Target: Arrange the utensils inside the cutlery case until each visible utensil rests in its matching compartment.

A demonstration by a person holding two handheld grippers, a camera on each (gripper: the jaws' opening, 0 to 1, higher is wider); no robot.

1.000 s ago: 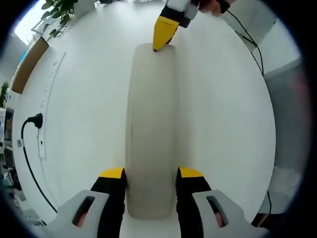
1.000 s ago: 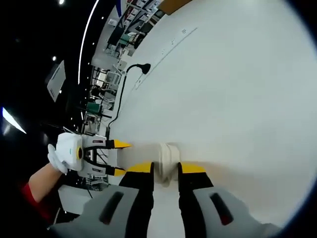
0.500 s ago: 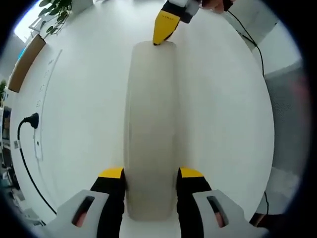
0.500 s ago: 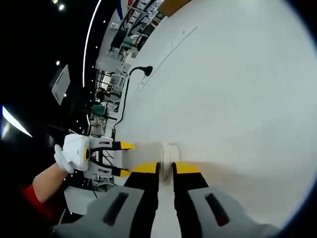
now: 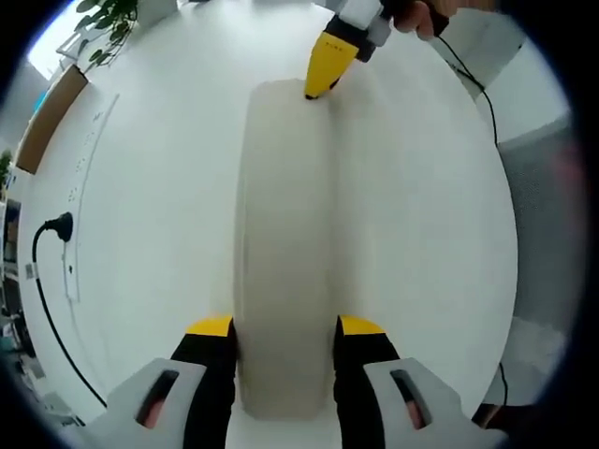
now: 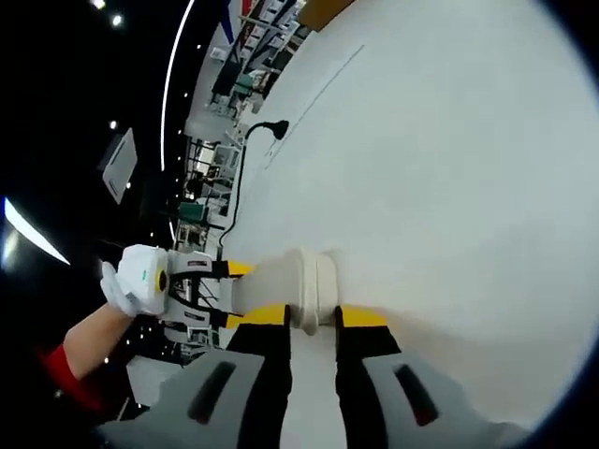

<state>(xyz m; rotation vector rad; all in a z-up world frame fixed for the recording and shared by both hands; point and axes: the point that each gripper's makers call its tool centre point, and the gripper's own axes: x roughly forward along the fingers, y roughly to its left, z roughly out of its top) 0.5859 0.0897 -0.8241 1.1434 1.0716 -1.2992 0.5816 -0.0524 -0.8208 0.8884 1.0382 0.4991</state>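
A long, pale, translucent cutlery case [image 5: 285,243] with rounded ends is seen closed, lying lengthwise on a white table [image 5: 159,187]; its contents cannot be made out through the frosted shell. In the left gripper view, the near end of the case is held between the yellow-tipped jaws of the left gripper [image 5: 284,329], which are pressed against its two long sides. At the far end, the right gripper [image 5: 320,86] is seen with its yellow tip touching the end edge of the case. In the right gripper view, the end of the case [image 6: 299,285] is seen edge-on, with a ridged seam where the two halves meet, and it is clamped between the right gripper's jaws [image 6: 312,318]. Beyond it, the left gripper [image 6: 229,295] is seen at the opposite end, held by a white-gloved hand [image 6: 126,281]. A black power cord [image 5: 47,281] lies on the table well apart from the case.
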